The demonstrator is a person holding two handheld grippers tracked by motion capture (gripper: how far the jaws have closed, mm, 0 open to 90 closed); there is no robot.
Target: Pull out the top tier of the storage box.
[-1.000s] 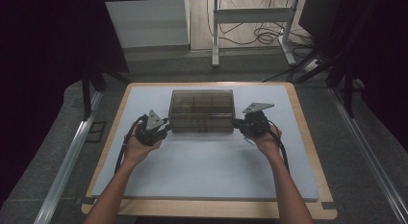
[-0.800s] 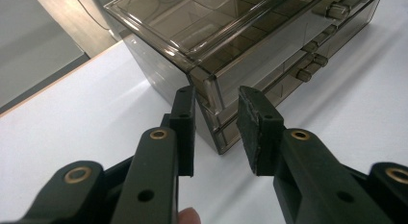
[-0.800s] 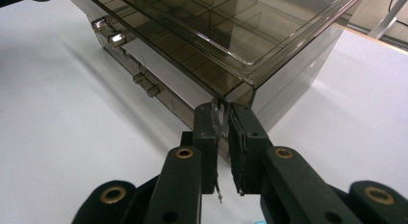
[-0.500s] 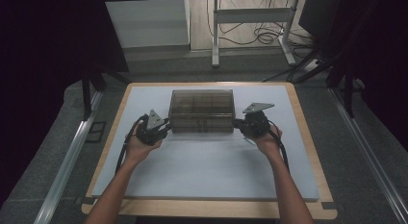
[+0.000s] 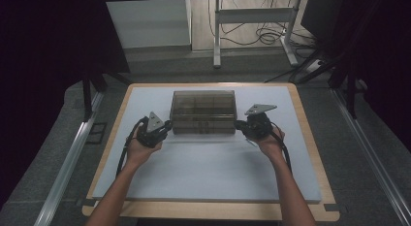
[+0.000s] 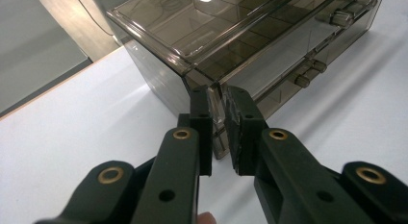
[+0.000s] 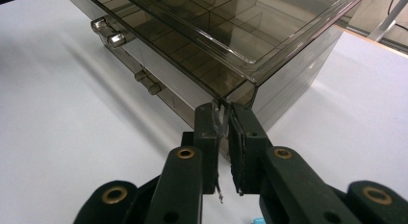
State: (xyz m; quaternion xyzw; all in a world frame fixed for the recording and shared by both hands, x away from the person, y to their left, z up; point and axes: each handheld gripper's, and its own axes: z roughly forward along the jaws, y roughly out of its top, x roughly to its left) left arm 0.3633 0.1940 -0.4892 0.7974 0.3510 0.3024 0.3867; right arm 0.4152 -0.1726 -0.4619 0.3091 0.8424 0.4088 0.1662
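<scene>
I have the smoky clear drawer box (image 5: 203, 111) sitting on the white mat (image 5: 208, 163), toward the far side and about centred. My left gripper (image 6: 219, 119) is at the box's left front corner, its jaws nearly closed and pinching the thin clear corner edge between the pads. My right gripper (image 7: 224, 132) is at the box's right front corner, jaws likewise squeezed onto the corner edge. The drawer knobs (image 7: 115, 39) on the box's front face lie between the two grippers.
</scene>
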